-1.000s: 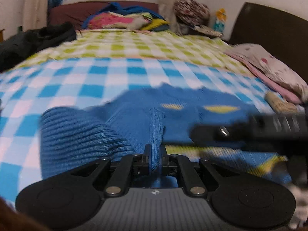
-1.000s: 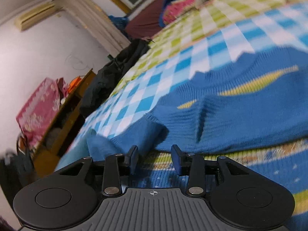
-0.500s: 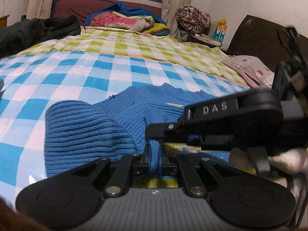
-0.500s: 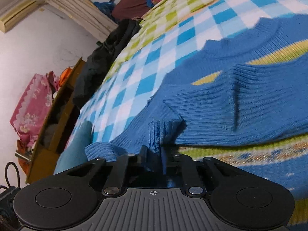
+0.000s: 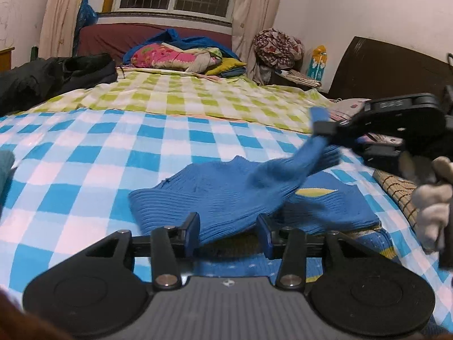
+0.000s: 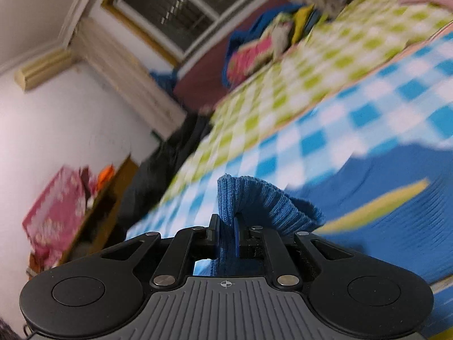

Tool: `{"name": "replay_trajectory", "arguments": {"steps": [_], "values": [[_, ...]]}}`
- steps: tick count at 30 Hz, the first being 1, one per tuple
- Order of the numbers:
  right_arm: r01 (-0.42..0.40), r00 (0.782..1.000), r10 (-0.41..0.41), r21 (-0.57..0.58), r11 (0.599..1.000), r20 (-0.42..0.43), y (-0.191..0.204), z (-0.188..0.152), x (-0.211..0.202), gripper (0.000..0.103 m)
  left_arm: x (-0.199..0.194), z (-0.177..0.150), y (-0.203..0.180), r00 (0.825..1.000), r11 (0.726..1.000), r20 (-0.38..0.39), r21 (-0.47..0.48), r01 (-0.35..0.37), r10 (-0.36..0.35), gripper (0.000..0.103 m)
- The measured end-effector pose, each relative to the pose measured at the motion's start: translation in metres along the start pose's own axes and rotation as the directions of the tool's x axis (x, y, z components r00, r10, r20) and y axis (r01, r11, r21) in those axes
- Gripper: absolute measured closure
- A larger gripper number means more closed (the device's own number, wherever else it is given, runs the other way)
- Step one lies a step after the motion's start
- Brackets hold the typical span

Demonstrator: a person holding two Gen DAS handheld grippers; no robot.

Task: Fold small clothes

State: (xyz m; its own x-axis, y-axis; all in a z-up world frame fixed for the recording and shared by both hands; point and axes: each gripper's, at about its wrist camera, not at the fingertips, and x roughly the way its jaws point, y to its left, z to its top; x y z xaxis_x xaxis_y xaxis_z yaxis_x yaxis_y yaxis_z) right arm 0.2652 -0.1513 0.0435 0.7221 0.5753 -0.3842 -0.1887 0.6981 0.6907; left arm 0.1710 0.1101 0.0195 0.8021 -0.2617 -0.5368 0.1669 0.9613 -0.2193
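On the left, the left gripper point(image 5: 228, 233) has just let go: its jaws, clamped on a ridge of the blue ribbed knit sweater with yellow leaf-shaped patches point(image 5: 243, 198) half a second ago, have been opening and now stand apart with the fabric lying loose between them, untouched by either pad. The sweater's body rests on the blue-and-white checked bedsheet point(image 5: 85, 153). Further right, the right gripper point(image 6: 228, 235) has closed on the sweater's ribbed sleeve cuff point(image 6: 254, 198) and lifted it clear of the sheet, so the sleeve fold toward the body looks under way.
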Motion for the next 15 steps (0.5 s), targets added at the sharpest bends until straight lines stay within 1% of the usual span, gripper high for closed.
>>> {"name": "replay_trajectory", "arguments": {"steps": [4,7,10,13,15], "values": [[0.015,0.995,-0.019,0.038,0.999,0.103,-0.026,0.024,-0.032,0.093,0.013,0.006,-0.016,1.000,0.999,0.001,0.030,0.014,-0.014,0.052],[-0.008,0.988,-0.003,0.065,0.998,0.158,-0.042,0.034,-0.051,0.093,0.025,0.006,-0.029,1.000,0.997,0.002,0.071,0.010,-0.011,0.050],[0.029,0.988,-0.039,0.068,0.997,0.152,-0.059,0.027,-0.057,0.093,0.037,0.002,-0.039,1.000,0.993,-0.009,0.118,-0.010,0.011,0.049],[0.095,0.989,-0.105,0.099,0.991,0.108,-0.086,0.014,-0.054,0.093,0.048,-0.003,-0.040,0.999,0.990,-0.036,0.138,-0.031,0.037,0.049],[0.126,0.987,-0.139,0.140,0.982,0.086,-0.105,0.003,-0.052,0.093,0.054,-0.006,-0.038,0.997,0.989,-0.063,0.140,-0.044,0.053,0.049]]}}
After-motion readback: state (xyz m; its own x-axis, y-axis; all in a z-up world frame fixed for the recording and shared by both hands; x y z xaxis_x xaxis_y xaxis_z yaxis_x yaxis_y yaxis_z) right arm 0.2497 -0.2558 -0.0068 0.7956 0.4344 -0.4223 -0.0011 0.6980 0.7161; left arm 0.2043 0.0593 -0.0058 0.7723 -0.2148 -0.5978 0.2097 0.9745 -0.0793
